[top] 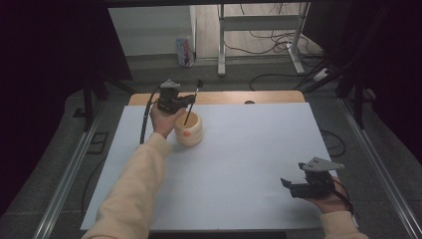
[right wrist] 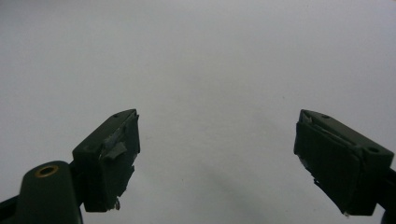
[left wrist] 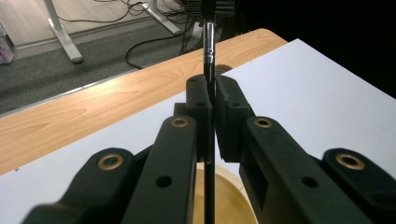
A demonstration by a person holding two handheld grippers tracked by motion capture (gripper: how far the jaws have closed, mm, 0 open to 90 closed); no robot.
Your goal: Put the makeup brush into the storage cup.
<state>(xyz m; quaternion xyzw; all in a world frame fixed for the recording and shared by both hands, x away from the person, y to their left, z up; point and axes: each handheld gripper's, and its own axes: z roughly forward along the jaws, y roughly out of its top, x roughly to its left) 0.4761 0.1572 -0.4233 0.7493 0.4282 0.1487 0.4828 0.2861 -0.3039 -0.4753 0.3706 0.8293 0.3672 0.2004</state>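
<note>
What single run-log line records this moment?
left gripper: shut on brush, above wooden pot | right gripper: open, empty, over white sheet

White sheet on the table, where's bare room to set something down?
The white sheet is bare between the wooden holder and the right gripper, and along its far right. It is crowded far left, where the left gripper pinches a brush over the holder.

Thin black brush [top: 191, 103], silver ferrule near its top end, stands nearly upright, tilted slightly. Lower end sits inside the cream ribbed cup [top: 189, 130]; shaft is pinched above the rim. Cup is round, wooden-looking, with an orange dot on its front side, upright.
</note>
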